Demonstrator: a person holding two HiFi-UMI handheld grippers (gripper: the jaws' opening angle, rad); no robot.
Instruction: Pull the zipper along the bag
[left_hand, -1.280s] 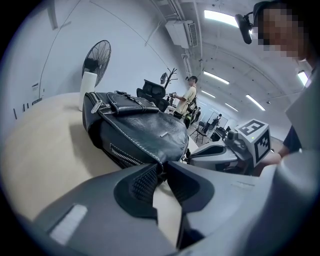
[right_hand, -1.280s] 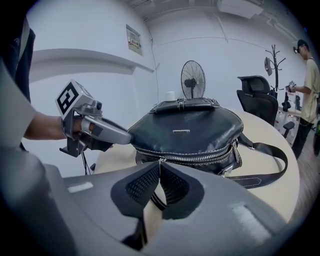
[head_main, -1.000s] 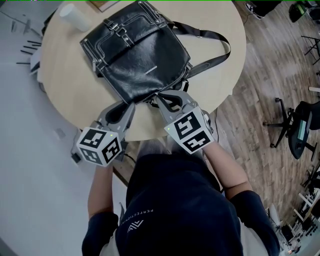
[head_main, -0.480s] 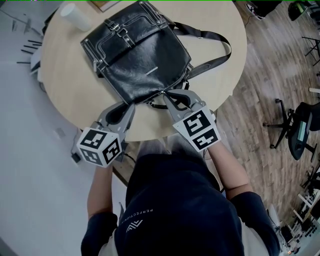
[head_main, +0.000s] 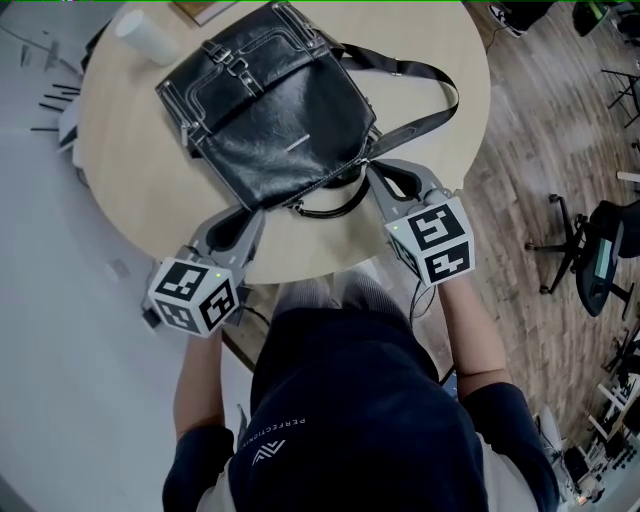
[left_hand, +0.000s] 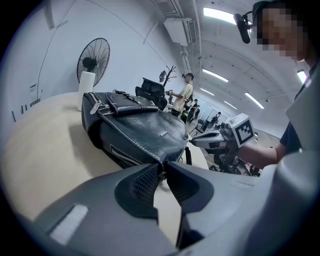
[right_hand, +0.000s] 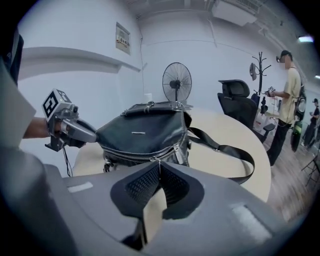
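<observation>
Glossy leather bag (head_main: 270, 110) — matt wooden table (head_main: 130, 175).

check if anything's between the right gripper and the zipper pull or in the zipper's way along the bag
Nothing visible: the right gripper is shut on the zipper pull. On the bag, only a metal clasp sits close beside the pull, near the corner; the strap lies aside on the table.
</observation>
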